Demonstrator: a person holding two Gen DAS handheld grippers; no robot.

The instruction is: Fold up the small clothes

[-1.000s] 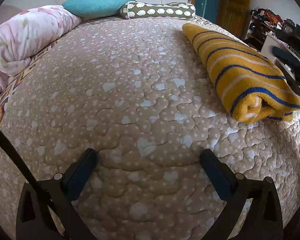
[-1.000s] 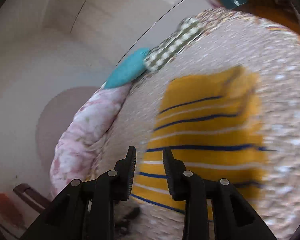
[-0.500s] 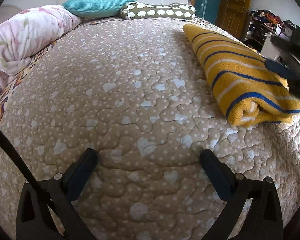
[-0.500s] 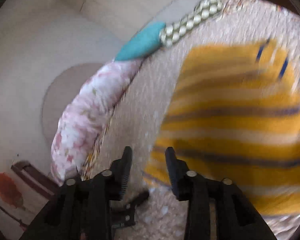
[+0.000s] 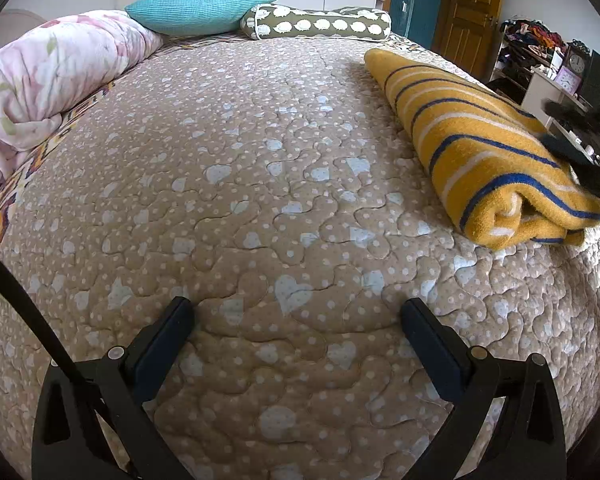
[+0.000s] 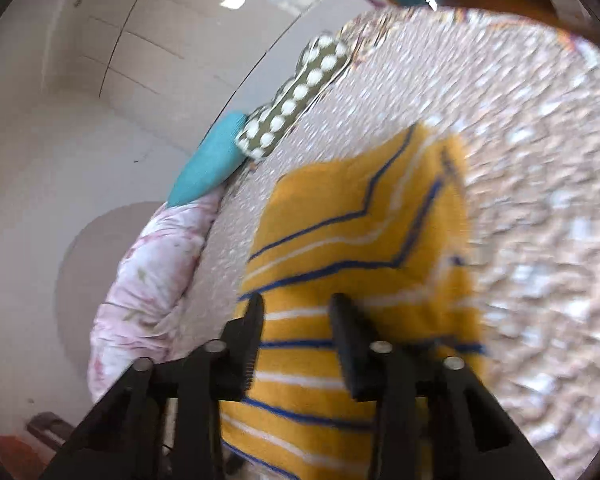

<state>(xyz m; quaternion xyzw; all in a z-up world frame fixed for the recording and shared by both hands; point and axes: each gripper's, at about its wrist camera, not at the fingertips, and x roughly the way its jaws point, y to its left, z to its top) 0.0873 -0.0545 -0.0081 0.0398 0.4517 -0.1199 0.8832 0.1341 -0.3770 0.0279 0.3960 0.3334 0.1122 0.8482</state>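
2 grippers: left gripper [image 5: 296, 316] spread over bare quilt [image 5: 260, 184]; right gripper [image 6: 296, 312] closing, unclamped, above striped garment [image 6: 360, 240].

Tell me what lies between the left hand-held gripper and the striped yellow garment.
Only bare quilted bedspread, per the left wrist view: nothing lies between the left hand-held gripper and the striped yellow garment.

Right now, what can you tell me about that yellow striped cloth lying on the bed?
The yellow striped cloth looks like thick, fuzzy terry or knit, mustard yellow with thin navy and white stripes. It is folded into a long, plump bundle, its layered folds showing at the near end, and lies along the right side of the quilted bedspread, well clear of the pillows. The right gripper is over it with its jaws closing, fingers apart; motion blur hides whether they touch the fabric.
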